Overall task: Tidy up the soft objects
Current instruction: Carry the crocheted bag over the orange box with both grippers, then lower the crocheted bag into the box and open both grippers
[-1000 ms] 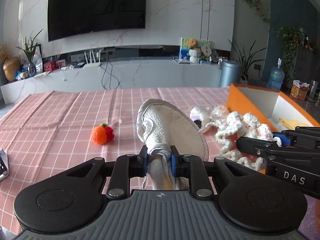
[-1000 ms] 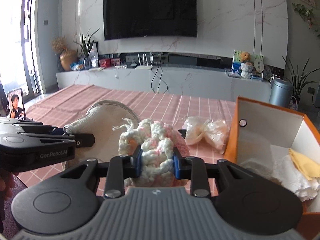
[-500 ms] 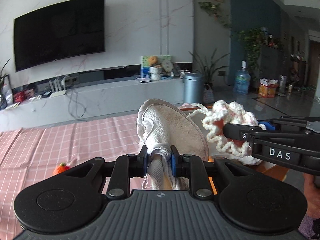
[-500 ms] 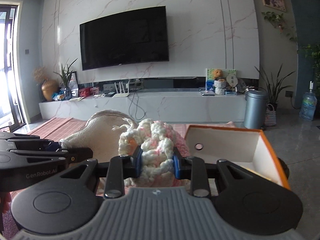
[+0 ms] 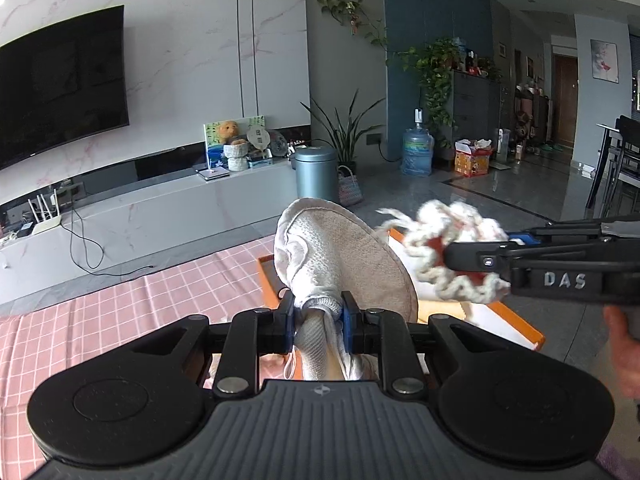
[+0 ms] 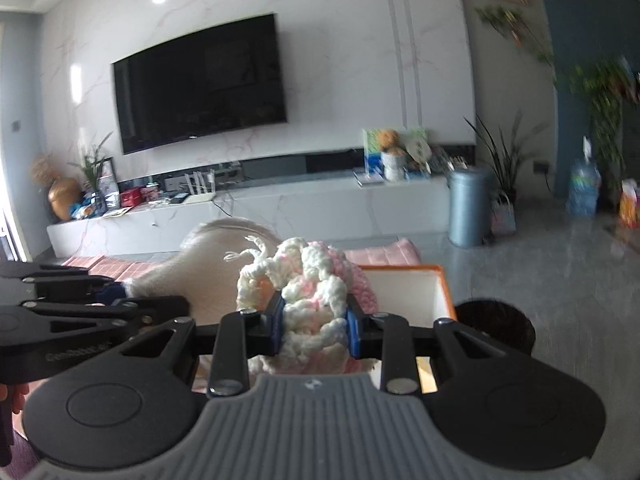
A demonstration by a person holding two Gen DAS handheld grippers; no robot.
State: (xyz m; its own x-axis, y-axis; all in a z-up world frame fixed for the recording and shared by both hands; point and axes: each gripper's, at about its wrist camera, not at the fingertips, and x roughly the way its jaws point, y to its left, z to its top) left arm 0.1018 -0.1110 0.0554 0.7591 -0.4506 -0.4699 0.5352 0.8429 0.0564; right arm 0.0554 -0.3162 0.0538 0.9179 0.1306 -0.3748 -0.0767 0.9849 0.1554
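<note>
Evidently both grippers are mid-carry, each clamped on one soft item held clear of the table. The left gripper [image 5: 318, 317] has its blue pads pressed together on the narrow collar end of a white knit shoe [image 5: 340, 264], a grip that lets the bulky part hang free ahead of the fingers. From that pinch the shoe's long axis runs forward and upward, away from the gripper, its beige sole turned to the gripper's right and its toe pointing up and slightly left. Just beyond and below the shoe lies the orange box [image 5: 516, 320], its white inside open upward; this looks like the intended drop place.

The right gripper [image 6: 315, 325] is likewise closed on a pink-and-white crocheted yarn piece [image 6: 308, 284], squeezed across its middle so the loops bulge above and below the pads. It has no clear long axis; a loose yarn tail sticks up and to the gripper's left. Ahead of it and slightly right sits the same box, and the pink checked tablecloth [image 5: 120, 312] stretches off to the left.
</note>
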